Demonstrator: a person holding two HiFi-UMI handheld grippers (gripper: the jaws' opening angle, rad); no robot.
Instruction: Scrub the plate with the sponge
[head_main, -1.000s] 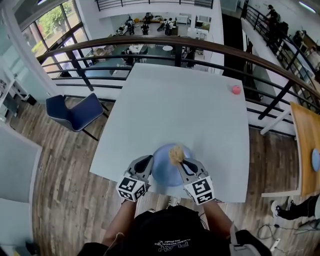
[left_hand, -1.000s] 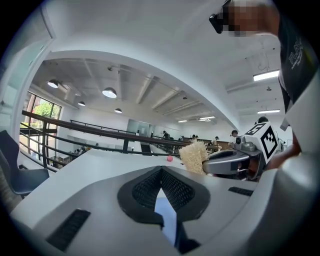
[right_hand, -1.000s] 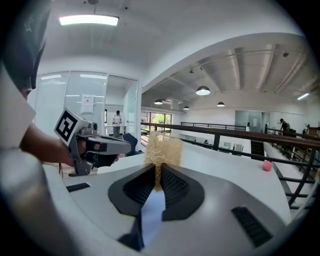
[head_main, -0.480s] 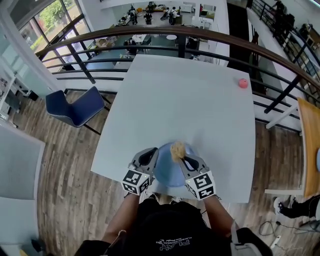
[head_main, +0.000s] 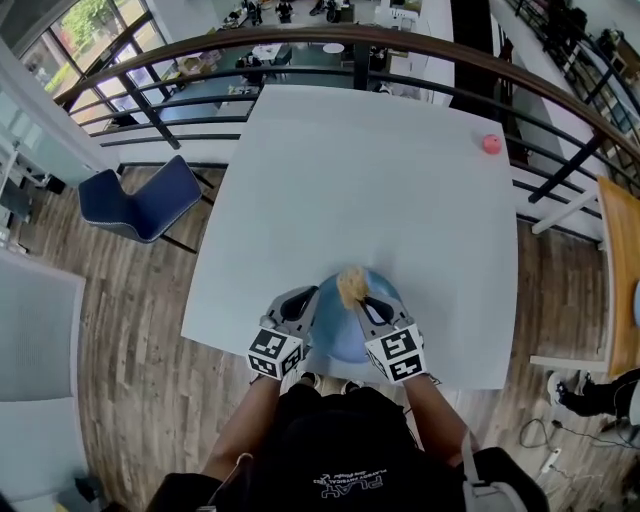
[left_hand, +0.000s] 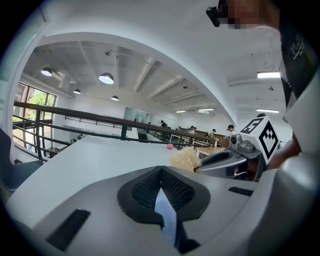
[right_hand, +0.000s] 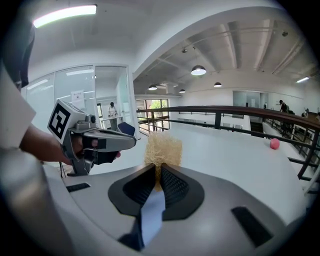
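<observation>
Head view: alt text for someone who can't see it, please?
From above: the left gripper clamps a blue plate near the front edge of a white table, and the right gripper holds a tan sponge at the plate's far rim. A pink ball lies far right.

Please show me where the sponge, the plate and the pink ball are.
sponge (right_hand: 162, 149): right gripper view, its fluffy top.
plate (head_main: 343, 332): head view, bare blue middle.
pink ball (head_main: 491, 144): head view, its centre.
</observation>
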